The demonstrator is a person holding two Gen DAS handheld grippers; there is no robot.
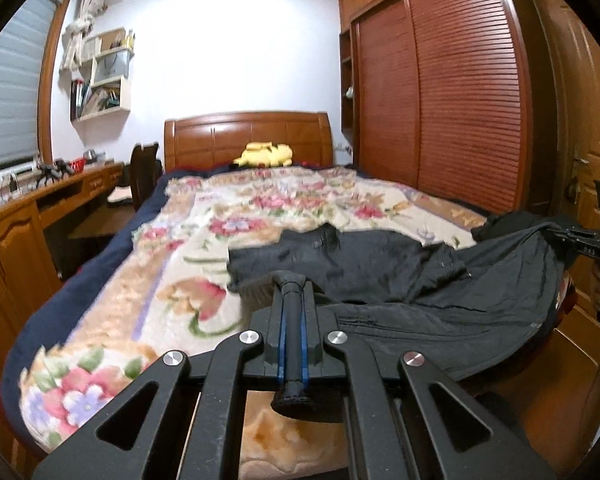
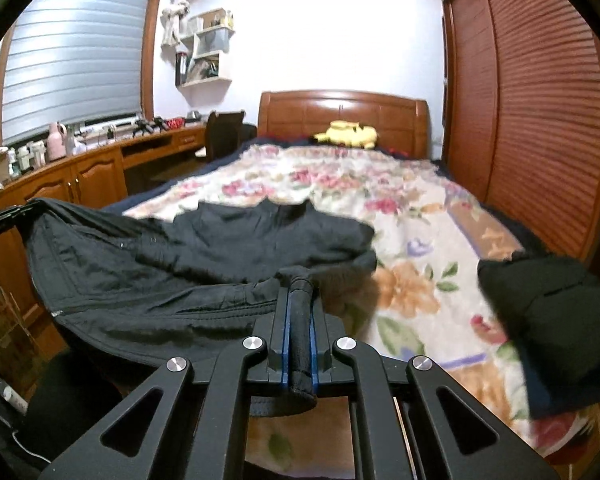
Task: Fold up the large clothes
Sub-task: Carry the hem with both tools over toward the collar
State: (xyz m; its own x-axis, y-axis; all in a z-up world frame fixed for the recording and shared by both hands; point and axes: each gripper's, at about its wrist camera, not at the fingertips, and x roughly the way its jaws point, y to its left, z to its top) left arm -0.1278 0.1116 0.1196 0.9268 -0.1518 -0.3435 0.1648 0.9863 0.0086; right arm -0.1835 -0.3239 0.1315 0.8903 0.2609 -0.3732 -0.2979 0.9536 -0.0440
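A large black jacket [image 1: 440, 280] lies spread across the foot of the bed on a floral blanket [image 1: 204, 264]. My left gripper [image 1: 291, 280] is shut on the jacket's hem edge, a fold of black cloth pinched between its jaws. My right gripper [image 2: 299, 276] is shut on the other hem corner of the same jacket [image 2: 172, 264]. The hem hangs stretched between the two grippers above the bed's foot edge. The right gripper also shows at the right edge of the left wrist view [image 1: 580, 240], and the left one at the left edge of the right wrist view [image 2: 4, 216].
A folded dark garment [image 2: 556, 320] lies on the bed's right side. A yellow plush toy [image 1: 266, 155] sits by the wooden headboard [image 1: 248, 136]. A wooden desk [image 1: 40, 208] runs along the left; a louvred wardrobe [image 1: 452, 92] stands right.
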